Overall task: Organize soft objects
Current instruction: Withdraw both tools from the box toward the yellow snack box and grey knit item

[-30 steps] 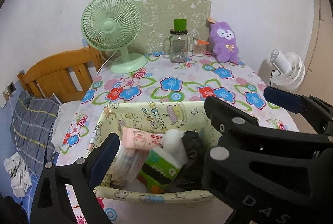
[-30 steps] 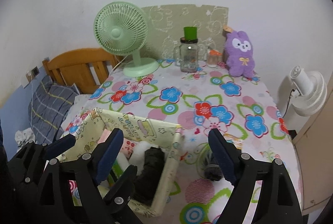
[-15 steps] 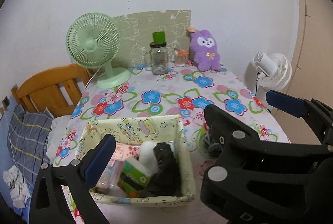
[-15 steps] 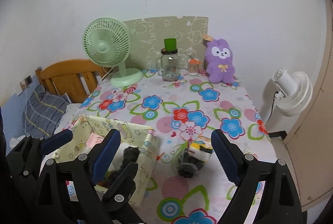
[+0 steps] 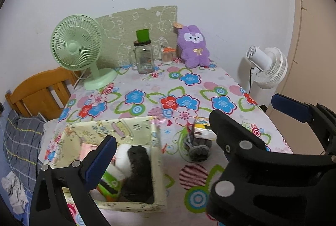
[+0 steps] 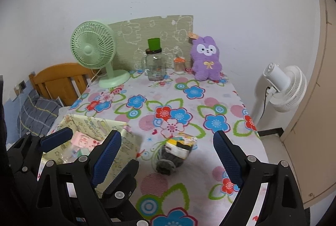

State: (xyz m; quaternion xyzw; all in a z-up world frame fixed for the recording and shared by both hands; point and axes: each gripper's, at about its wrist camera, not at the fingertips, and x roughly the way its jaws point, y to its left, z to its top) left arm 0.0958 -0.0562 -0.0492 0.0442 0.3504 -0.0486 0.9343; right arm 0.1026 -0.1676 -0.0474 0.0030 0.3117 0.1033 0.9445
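A pale yellow cartoon-print fabric box (image 5: 117, 127) (image 6: 92, 121) sits at the table's near left, holding a black soft item (image 5: 138, 171), a white one (image 5: 122, 157), a green pack (image 5: 110, 183) and a pink pack (image 6: 84, 142). A packaged dark sock bundle (image 6: 175, 152) (image 5: 199, 142) lies on the flowered tablecloth right of the box. A purple plush rabbit (image 6: 206, 59) (image 5: 194, 46) sits at the back. My left gripper (image 5: 195, 131) is open and empty above the box and bundle. My right gripper (image 6: 167, 154) is open and empty, straddling the bundle from above.
At the back stand a green desk fan (image 6: 94, 49), a glass jar with a green cup on it (image 6: 155, 64), a small jar (image 6: 179, 64) and a patterned board (image 6: 155, 37). A white floor fan (image 6: 285, 87) is right of the table; a wooden bed headboard (image 6: 58, 79) is left.
Both grippers have pulled back and risen from the box and shifted right. The sock bundle beside the box has come into fuller view between the right gripper's fingers.
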